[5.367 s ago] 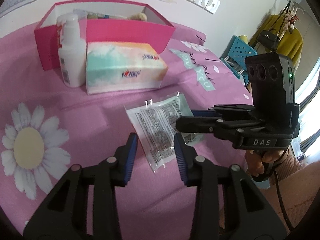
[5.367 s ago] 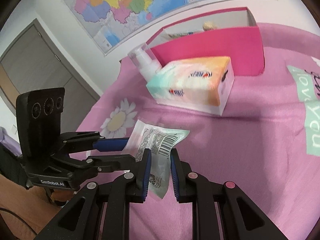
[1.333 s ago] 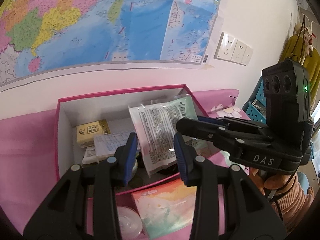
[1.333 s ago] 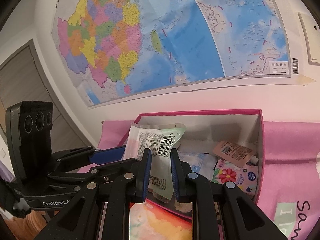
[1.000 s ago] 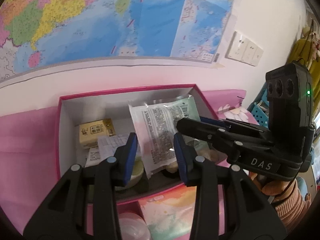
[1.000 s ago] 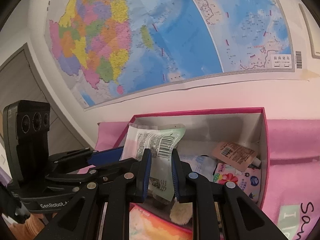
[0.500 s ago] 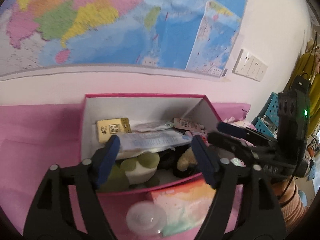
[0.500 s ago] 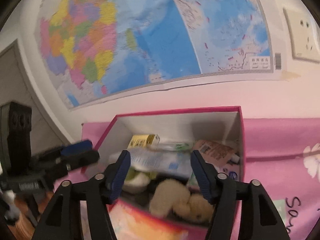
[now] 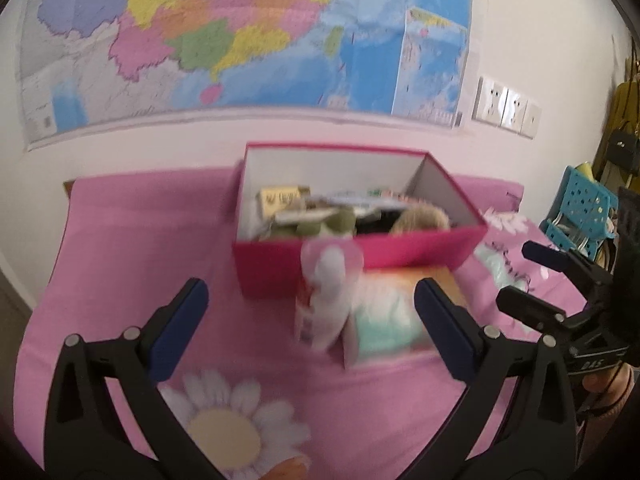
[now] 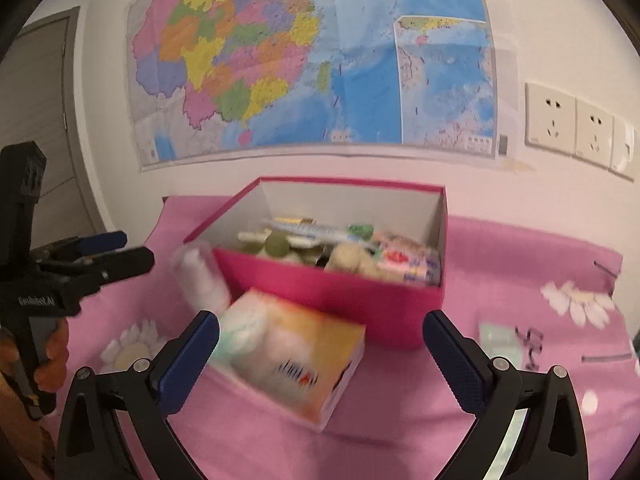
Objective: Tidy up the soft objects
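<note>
Left gripper (image 9: 310, 330) is opening, fingers (image 9: 180, 330) spreading wide with nothing between them, hovering over the pink cloth (image 9: 132, 248) on the counter. A blurred white bottle (image 9: 326, 300) is standing just beside the tissue box (image 9: 394, 312), both in front of the pink box (image 9: 360, 258). The pink box is holding soft toys, a green plush (image 10: 276, 246), a beige plush (image 10: 352, 258) and flat packets. Right gripper (image 10: 320, 364) is opening too, fingers (image 10: 454, 364) spreading empty above the tissue box. Wall map (image 10: 312, 52) is hanging behind
</note>
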